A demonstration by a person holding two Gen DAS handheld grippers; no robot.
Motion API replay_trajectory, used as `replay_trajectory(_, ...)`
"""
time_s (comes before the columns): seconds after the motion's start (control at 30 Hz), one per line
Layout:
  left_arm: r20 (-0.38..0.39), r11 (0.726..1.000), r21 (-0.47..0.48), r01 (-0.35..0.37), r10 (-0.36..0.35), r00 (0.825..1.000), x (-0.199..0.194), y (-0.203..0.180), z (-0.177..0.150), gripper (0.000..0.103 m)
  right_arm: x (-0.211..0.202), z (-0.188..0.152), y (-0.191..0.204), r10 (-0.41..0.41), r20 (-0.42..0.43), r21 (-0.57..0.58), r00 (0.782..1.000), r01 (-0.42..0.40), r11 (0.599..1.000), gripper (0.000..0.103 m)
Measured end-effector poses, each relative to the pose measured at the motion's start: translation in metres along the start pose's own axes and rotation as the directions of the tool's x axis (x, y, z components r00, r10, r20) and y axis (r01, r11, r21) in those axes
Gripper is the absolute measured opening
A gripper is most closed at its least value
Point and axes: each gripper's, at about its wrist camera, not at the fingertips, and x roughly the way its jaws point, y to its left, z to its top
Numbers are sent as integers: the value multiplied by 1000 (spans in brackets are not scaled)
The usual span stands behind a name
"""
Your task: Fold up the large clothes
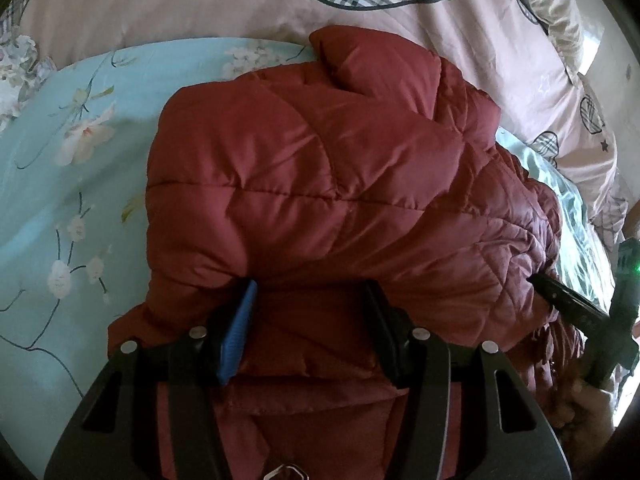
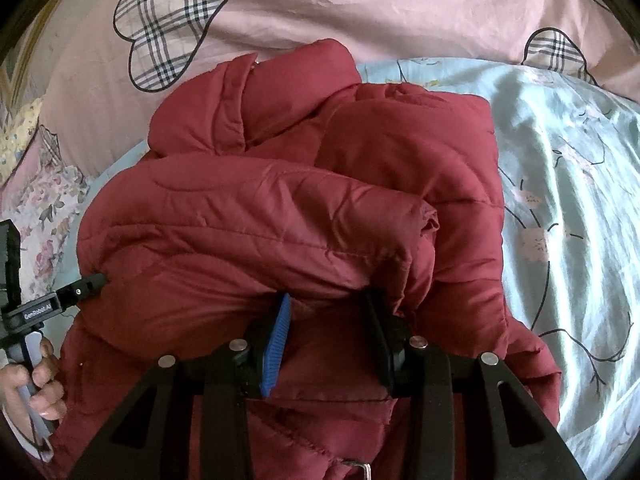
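Observation:
A dark red quilted padded jacket [image 1: 304,184] lies bunched and partly folded on a light blue floral sheet [image 1: 72,168]. It also shows in the right wrist view [image 2: 280,208]. My left gripper [image 1: 310,292] has its jaws wide apart, tips pushed under a thick fold of the jacket, with fabric lying between the fingers. My right gripper [image 2: 326,300] stands the same way, jaws apart under a rolled fold. Each gripper shows at the edge of the other's view: the right one in the left wrist view [image 1: 568,300], the left one in the right wrist view [image 2: 76,290].
A pink duvet [image 2: 360,12] with plaid heart prints lies behind the jacket, also seen in the left wrist view [image 1: 180,4]. A flowered pillow [image 2: 44,208] sits at the left. The blue sheet [image 2: 572,200] spreads to the right.

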Motion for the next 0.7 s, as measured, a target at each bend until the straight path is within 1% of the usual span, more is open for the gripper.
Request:
replay_trajectory(0.07, -1, 1000, 0, 6, -6, 1000, -5, 0, -1, 54, -11, -1, -1, 10, -5, 14, 1000, -10, 1000, 40)
replay_trajectory(0.13, 1, 1000, -7, 25, -25, 1000, -15, 1, -4, 57, -22, -3, 0, 14, 0, 23, 1000, -14, 1000, 40)
replay_trajectory(0.23, 5, 999, -22, 38, -38, 999, -29, 2, -10, 57, -44, -6, 3, 31, 9, 31, 999, -31, 999, 49)
replay_trajectory(0.3, 11, 999, -26, 45, -45, 999, -41, 3, -15, 57, -58, -10, 6, 49, 20, 28, 999, -49, 998, 51)
replay_trajectory(0.4, 13, 998, -32, 46, -46, 999, -60, 6, -28, 57, -77, -20, 12, 74, 26, 14, 997, -75, 997, 54)
replay_trajectory(0.47, 9, 998, -45, 51, -51, 999, -73, 11, -40, 57, -88, -28, 16, 88, 21, 10, 996, -89, 996, 60)
replay_trajectory(0.53, 2, 998, -51, 40, -40, 999, -83, 15, -51, 57, -99, -37, 19, 102, 21, 5, 995, -102, 995, 61)
replay_trajectory(0.7, -14, 994, -102, 36, -38, 999, -105, 31, -82, 57, -122, -59, 23, 109, 1, -5, 994, -109, 994, 69)
